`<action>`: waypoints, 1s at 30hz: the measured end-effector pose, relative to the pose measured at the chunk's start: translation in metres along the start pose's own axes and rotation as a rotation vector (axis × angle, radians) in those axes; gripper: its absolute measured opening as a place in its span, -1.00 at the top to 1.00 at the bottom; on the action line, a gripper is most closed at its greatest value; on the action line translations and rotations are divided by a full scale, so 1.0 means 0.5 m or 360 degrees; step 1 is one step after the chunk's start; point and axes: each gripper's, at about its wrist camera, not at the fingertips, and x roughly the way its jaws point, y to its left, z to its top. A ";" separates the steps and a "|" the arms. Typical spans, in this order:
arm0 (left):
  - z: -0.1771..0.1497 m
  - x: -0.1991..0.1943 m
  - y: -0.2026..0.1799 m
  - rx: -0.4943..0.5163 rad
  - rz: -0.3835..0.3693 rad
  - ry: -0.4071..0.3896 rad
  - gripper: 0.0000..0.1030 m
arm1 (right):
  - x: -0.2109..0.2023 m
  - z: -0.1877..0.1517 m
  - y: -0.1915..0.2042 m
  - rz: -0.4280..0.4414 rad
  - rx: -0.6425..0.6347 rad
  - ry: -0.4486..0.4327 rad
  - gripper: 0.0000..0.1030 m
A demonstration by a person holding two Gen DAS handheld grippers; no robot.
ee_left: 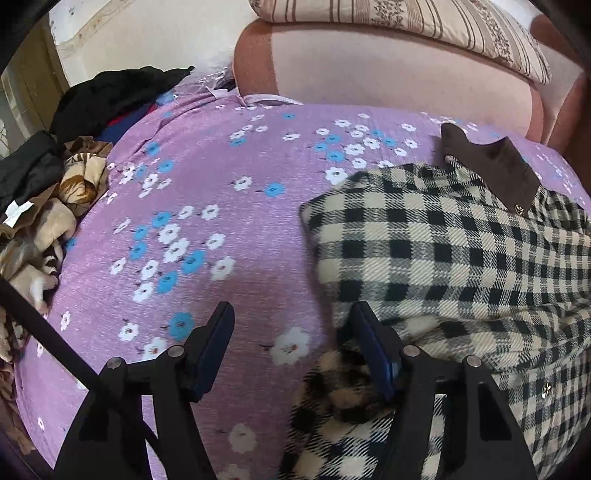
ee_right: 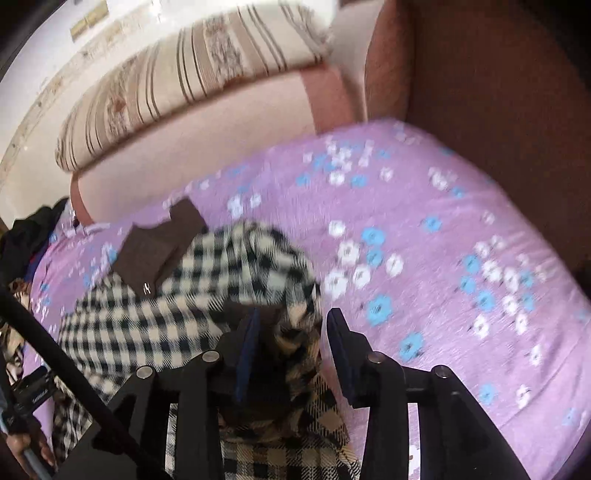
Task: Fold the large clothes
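Observation:
A black-and-cream checked coat [ee_left: 443, 240] with a brown collar [ee_left: 491, 162] lies on the purple flowered bedsheet [ee_left: 207, 177]. In the left wrist view my left gripper [ee_left: 291, 350] is open, its right finger [ee_left: 373, 350] over the coat's left edge, a blurred fold of coat just below it. In the right wrist view the coat [ee_right: 155, 306] lies left, collar [ee_right: 155, 247] at the far end. My right gripper [ee_right: 291, 347] is open with a bunched, blurred fold of coat [ee_right: 291, 295] between the fingers, not clamped.
A pile of dark and brown clothes [ee_left: 70, 147] lies at the bed's left edge. A pink sofa back [ee_left: 388, 70] with a striped cushion [ee_left: 424, 22] runs along the far side. A brown upholstered wall [ee_right: 498, 74] borders the right.

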 end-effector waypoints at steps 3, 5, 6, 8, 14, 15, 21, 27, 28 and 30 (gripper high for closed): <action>-0.009 -0.012 0.033 -0.0059 0.0025 0.0009 -0.28 | -0.032 -0.003 0.037 0.0143 -0.0064 -0.0084 0.19; -0.011 -0.025 0.041 -0.0088 0.0034 -0.0008 -0.28 | -0.033 -0.011 0.072 0.0327 -0.0103 -0.0039 0.19; -0.009 -0.036 0.042 -0.0092 0.0018 -0.0030 -0.28 | -0.027 -0.017 0.086 0.0390 -0.0117 -0.0002 0.19; -0.003 -0.048 0.030 -0.0082 -0.0019 -0.0057 -0.28 | -0.005 -0.036 0.119 0.0470 -0.0149 0.0093 0.19; -0.011 -0.017 -0.033 0.0059 -0.0099 0.0093 -0.44 | 0.083 -0.092 0.142 0.0413 -0.0163 0.0386 0.19; -0.021 -0.017 -0.031 0.0052 -0.0089 0.0099 -0.44 | 0.098 -0.100 0.133 0.0388 -0.0147 0.0429 0.19; -0.105 -0.107 0.021 -0.0055 -0.0143 0.0011 -0.44 | 0.082 -0.117 0.119 0.0359 -0.0155 0.0394 0.19; -0.190 -0.216 0.064 -0.0065 -0.0133 -0.0131 -0.44 | 0.018 -0.129 0.143 0.0274 -0.0210 0.0247 0.17; -0.202 -0.233 0.073 -0.0063 -0.0119 -0.0153 -0.44 | -0.003 -0.130 0.150 0.0269 -0.0216 0.0207 0.17; -0.221 -0.256 0.095 -0.0073 -0.0095 -0.0189 -0.44 | -0.046 -0.134 0.167 0.0270 -0.0233 0.0133 0.05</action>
